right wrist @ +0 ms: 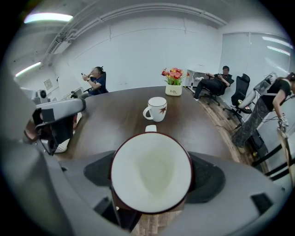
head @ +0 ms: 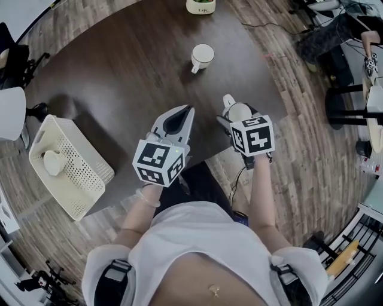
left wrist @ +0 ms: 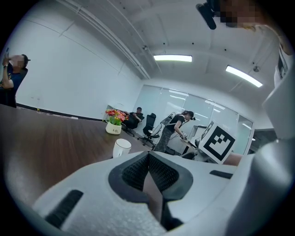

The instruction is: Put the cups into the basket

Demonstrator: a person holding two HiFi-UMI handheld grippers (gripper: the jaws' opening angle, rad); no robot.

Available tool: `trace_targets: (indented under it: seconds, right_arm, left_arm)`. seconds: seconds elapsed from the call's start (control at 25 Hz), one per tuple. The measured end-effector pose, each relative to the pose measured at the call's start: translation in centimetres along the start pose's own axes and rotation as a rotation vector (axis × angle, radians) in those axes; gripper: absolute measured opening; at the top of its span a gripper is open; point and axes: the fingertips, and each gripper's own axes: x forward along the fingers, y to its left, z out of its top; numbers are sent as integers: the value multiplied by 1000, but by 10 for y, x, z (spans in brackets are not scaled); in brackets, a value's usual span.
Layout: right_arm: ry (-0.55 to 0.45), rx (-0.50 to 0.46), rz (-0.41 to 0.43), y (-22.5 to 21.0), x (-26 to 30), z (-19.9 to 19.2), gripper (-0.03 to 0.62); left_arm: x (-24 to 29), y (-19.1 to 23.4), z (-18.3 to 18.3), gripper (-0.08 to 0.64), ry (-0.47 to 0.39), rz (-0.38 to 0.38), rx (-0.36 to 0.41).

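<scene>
basket (head: 90, 170): table (head: 119, 72) left edge, cup (head: 52, 162) inside
mug (head: 202, 57): far middle
right gripper (head: 237, 115): holds white cup (head: 240, 111)
left gripper (head: 187, 113): jaws together, empty

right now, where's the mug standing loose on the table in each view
Head view: standing mug upper middle, just below the flower pot.
Left gripper view: standing mug left of centre, just above the closed jaws.
Right gripper view: standing mug centre, just above the held cup.
Shared landmark: the flower pot, beyond the mug in all three views.
</scene>
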Motion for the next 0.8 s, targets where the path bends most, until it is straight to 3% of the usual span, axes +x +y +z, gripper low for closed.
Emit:
trace_targets:
  seconds: [0.4, 0.8]
  right_arm:
    - [-2, -8, -7, 37, -30, -20, 405]
    - [-14, -42, 20, 65, -33, -16, 405]
  left_arm:
    - [-47, -14, 5, 9, -38, -19, 18]
    - [-75, -12, 8, 9, -67, -6, 29]
